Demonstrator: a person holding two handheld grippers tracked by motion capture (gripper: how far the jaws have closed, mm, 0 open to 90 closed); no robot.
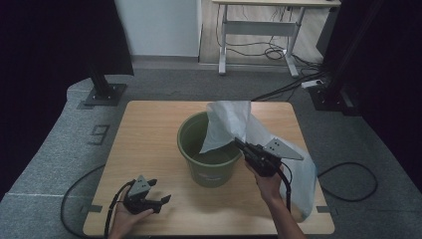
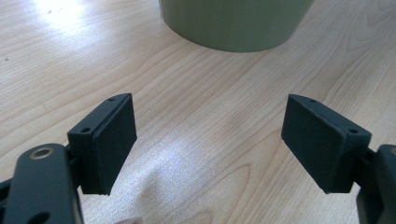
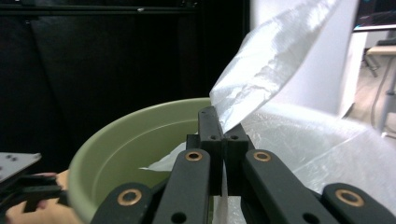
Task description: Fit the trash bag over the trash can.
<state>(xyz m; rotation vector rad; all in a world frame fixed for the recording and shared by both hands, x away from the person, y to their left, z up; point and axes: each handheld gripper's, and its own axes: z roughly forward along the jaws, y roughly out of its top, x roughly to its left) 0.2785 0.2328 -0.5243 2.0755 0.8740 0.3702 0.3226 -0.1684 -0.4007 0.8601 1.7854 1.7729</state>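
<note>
While the left gripper (image 1: 158, 194) rests wide open at seven o'clock, the right gripper (image 1: 239, 144) pinches a plastic bag (image 1: 226, 124) over the green bucket (image 1: 191, 130).

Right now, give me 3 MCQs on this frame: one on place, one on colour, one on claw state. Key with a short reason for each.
1. Where does the left claw sit relative to the bucket?
A. Inside it
B. On the table's near side, apart from it
C. Behind it, at the far edge

2. What colour is the bucket?
A. Green
B. Red
C. White

3. What state is the right claw in?
A. Open, holding nothing
B. Shut on the bucket rim
C. Shut on the plastic bag

Key:
1 B: the high view shows it low on the table, with bare wood between it and the bucket.
2 A: its wall and inside are olive green in all views.
3 C: in the right gripper view the jaws are pressed together with the translucent white film rising from between them.
</note>
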